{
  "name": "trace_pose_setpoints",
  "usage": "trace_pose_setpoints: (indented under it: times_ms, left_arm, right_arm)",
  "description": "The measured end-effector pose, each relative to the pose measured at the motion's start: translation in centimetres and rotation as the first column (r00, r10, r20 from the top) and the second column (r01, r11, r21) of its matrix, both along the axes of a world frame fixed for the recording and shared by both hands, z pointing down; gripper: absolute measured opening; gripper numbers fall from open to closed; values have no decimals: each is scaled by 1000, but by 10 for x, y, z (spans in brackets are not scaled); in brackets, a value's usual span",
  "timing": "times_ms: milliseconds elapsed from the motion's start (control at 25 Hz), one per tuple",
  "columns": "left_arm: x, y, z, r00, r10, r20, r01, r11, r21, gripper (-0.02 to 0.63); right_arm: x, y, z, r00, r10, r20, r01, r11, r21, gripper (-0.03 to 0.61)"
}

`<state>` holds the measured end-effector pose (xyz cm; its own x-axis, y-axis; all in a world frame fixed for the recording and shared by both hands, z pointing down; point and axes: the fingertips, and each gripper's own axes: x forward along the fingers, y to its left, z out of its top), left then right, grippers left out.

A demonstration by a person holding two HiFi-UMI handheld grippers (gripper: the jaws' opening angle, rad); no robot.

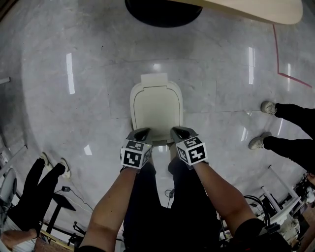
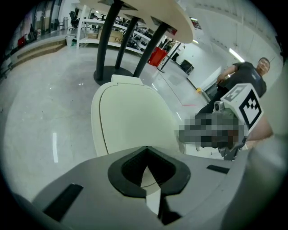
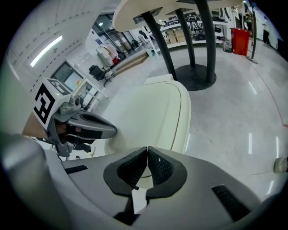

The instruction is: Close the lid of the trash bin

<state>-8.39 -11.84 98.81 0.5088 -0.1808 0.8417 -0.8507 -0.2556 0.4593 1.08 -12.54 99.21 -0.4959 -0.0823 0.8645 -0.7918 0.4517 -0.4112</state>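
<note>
With jaws pressed together and empty on left gripper and right gripper, both at near edge of cream lid of trash bin on floor, push down evenly and gently, checking flush seating; apparently already down.

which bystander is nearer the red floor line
The person at the head view's right edge, by the red line; the other person stands lower left.

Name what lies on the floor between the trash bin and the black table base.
Nothing: the head view shows only bare marble floor between the trash bin and the table base.
</note>
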Motion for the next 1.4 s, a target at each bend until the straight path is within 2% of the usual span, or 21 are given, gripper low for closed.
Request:
trace_pose_setpoints:
  times_ms: [200,280,360,480,560,680,800,920,1040,1240,1400]
  left_arm:
    - [4,0,-21,1000,-6,-26,7,1000,27,-3]
    - [0,-6,-46,1000,-21,-13,21,998,54,-3]
    - [-5,-19,-82,997,-70,-16,71,993,89,-3]
    - [-9,-71,-141,989,-123,-81,137,970,202,-3]
    - [-11,-106,-187,988,-112,-108,139,945,295,-3]
    - [-13,-123,-268,987,-102,-123,142,912,384,-3]
    - [-24,-144,-349,980,-139,-145,193,858,477,-3]
    - [-30,-171,-424,969,-156,-193,240,781,576,-3]
    - [-36,-190,-486,971,-128,-201,232,706,670,-3]
    - [-58,-193,-559,968,-128,-216,249,604,757,-3]
    - [-66,-182,-596,960,-127,-250,278,535,798,-3]
  right_arm:
    - [0,2,-17,1000,15,21,-15,1000,0,11]
    - [-1,-1,-44,999,17,38,-18,1000,26,11]
    - [-5,-9,-82,998,9,63,-13,998,64,11]
    - [-12,-59,-137,994,10,108,-29,983,180,11]
    - [-15,-98,-180,990,18,143,-55,963,263,11]
    - [-17,-121,-262,981,24,191,-89,936,341,11]
    - [-22,-140,-342,964,32,264,-142,901,410,11]
    - [-22,-168,-412,953,8,304,-166,851,498,11]
    - [-20,-194,-472,946,-28,324,-178,789,588,11]
    - [-19,-210,-556,914,-68,399,-240,702,670,11]
    - [-19,-209,-598,902,-137,409,-224,662,715,11]
